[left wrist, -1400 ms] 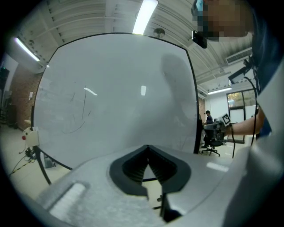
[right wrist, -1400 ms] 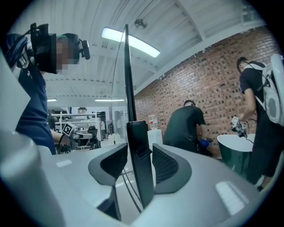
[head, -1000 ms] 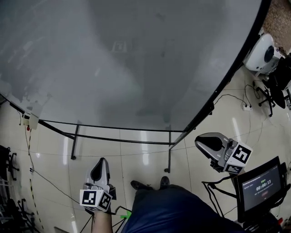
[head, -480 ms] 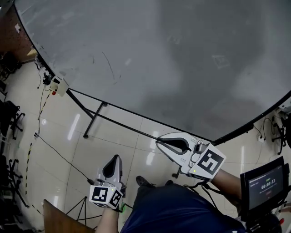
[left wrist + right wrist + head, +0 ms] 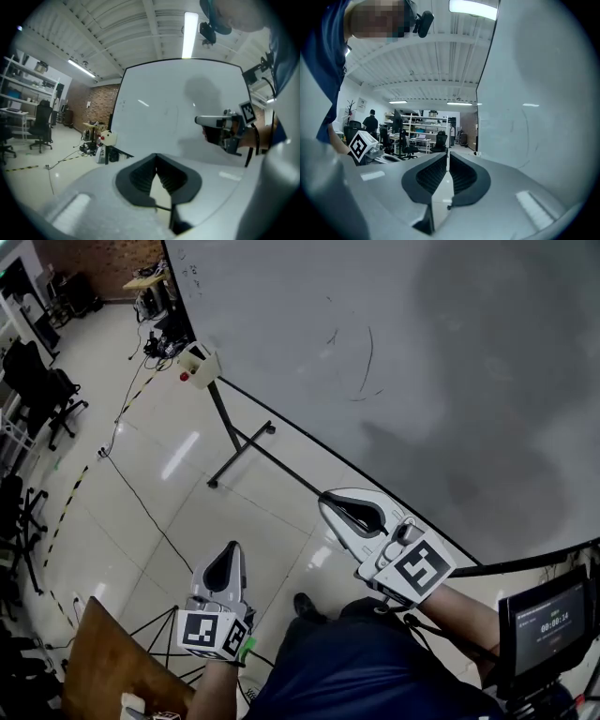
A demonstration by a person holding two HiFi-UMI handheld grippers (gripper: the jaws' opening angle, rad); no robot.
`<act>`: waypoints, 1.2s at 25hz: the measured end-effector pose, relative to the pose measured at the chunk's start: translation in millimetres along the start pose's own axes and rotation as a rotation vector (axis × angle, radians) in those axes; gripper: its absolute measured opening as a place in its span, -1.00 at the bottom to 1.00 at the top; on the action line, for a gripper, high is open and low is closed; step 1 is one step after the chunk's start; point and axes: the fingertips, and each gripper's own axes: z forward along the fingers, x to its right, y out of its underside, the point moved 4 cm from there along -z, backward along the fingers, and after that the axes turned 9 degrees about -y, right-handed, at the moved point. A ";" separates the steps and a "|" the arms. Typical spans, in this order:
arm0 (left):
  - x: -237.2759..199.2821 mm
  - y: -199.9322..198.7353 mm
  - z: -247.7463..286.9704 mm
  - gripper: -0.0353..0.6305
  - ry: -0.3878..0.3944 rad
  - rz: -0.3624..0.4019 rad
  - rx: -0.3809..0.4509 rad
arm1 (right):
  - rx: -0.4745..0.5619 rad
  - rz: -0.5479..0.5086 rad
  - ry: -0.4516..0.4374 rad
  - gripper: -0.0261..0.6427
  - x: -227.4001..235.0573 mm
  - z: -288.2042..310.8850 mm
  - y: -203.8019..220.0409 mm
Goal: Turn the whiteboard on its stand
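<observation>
1. Since a second ago the whiteboard point(image 5: 422, 352) has swung across the head view. Its bottom edge now runs steeply from top left to lower right, and the right gripper point(image 5: 330, 502) has come in from the right to sit just under that edge.
2. Right fingers point(image 5: 429, 176) are pressed together with nothing between them; the board stands close beside them on the right, apart.
3. Left gripper point(image 5: 231, 554) is lower and well apart from the board. Its fingers point(image 5: 140, 176) meet at the tips and hold nothing.
4. A white box point(image 5: 199, 363) with a red button hangs at the board's lower corner, above the black stand point(image 5: 240, 456).
5. A cable point(image 5: 141, 507) trails over the tiled floor left of the stand. Chairs point(image 5: 42, 381) stand far left, and a brown bench point(image 5: 108, 662) corner shows at bottom left.
6. Thin pen strokes point(image 5: 368, 352) curve on the board, spelling nothing readable. A screen point(image 5: 548, 629) at bottom right shows a timer, its digits too small to trust.
</observation>
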 end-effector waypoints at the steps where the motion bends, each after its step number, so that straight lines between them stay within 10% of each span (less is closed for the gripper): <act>1: -8.0 -3.0 -1.3 -0.88 -0.022 0.000 0.005 | 0.001 0.000 -0.024 -0.87 -1.6 11.8 1.0; 12: -10.1 -17.0 22.9 -0.88 -0.114 0.027 0.025 | 0.068 0.023 -0.045 -0.87 28.7 46.2 18.4; 30: -29.3 -39.7 64.0 -0.88 -0.022 0.040 0.035 | -0.006 0.051 -0.007 -0.87 28.1 80.7 32.7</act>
